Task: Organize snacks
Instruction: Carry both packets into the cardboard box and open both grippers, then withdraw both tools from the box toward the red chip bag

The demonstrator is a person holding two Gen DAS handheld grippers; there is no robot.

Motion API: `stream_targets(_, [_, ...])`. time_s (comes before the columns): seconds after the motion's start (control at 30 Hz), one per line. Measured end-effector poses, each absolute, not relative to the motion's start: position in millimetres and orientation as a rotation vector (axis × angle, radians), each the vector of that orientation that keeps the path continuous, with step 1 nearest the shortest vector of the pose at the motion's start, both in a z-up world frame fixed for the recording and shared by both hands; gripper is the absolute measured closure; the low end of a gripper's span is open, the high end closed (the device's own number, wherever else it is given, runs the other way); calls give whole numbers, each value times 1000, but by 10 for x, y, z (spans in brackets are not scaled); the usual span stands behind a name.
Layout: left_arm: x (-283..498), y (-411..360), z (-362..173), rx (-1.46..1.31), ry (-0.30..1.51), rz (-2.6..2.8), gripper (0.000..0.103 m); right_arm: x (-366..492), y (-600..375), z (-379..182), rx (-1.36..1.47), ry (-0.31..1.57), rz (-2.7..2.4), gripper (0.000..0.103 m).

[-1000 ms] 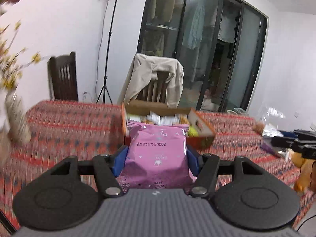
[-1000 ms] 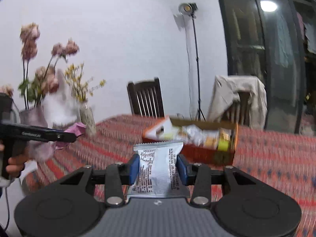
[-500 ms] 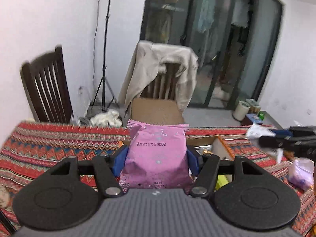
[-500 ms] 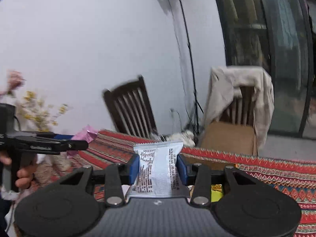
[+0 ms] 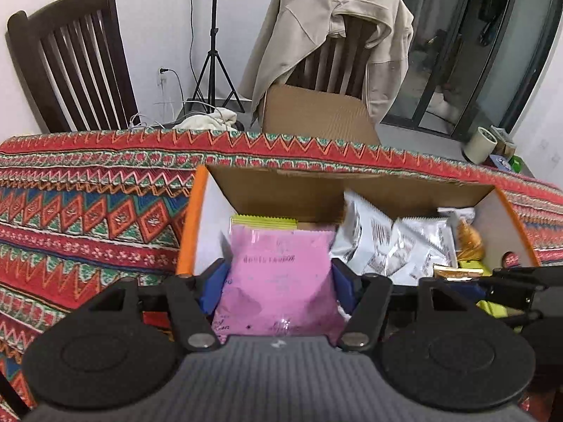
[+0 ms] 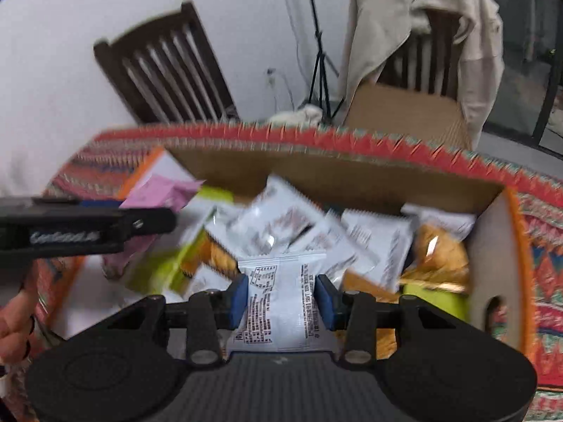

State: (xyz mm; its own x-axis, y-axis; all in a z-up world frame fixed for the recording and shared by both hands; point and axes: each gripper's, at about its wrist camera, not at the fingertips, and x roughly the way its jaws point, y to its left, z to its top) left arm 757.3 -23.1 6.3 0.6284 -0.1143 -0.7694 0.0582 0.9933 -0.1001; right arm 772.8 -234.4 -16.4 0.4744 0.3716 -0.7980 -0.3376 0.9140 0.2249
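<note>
Table under a red zigzag-patterned cloth [image 5: 88,218]. White wall behind; dark slatted chair [image 5: 70,59] at the far left edge, a second chair draped with a beige jacket [image 5: 334,24] at the far edge's middle, a plain cardboard box [image 5: 316,116] on its seat. Light-stand tripod [image 5: 211,66] between the chairs. Dark glass doors at right.

Open cardboard snack box [image 5: 281,190] with orange-edged side flaps, sitting by the table's far edge; silver, yellow-green and golden packets piled inside.

Left gripper [image 5: 278,281] over the box's left end, jaws opening, pink packet [image 5: 278,281] between the blue pads and in contact with them. Right gripper [image 6: 281,299] over the middle of the box, jaws opening, white printed packet [image 6: 281,299] between its pads.

Right wrist view motion-blurred; packet print unreadable. A person's hand [image 6: 14,330] cut off at the left edge. Box floor hidden under packets.
</note>
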Motion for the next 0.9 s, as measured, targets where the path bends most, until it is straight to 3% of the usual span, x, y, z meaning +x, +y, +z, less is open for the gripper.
stream_targets(0.07, [7558, -256, 24, -57, 890, -126, 32, 7737, -2247, -255, 18, 1001, 446, 57])
stream_targets(0.37, [7340, -226, 412, -39, 844, -117, 30, 7686, -2287, -80, 36, 972, 442, 53])
stream_targets(0.47, [7110, -186, 669, -28, 829, -133, 24, 7522, -2411, 176, 39, 934, 438, 52])
stream_targets(0.73, [6158, -132, 1408, 50, 745, -164, 18, 6744, -2946, 1156, 20, 763, 428, 39])
stream_targets(0.9, [5427, -156, 1815, 67, 664, -184, 6, 6051, -3282, 1775, -10, 663, 410, 31])
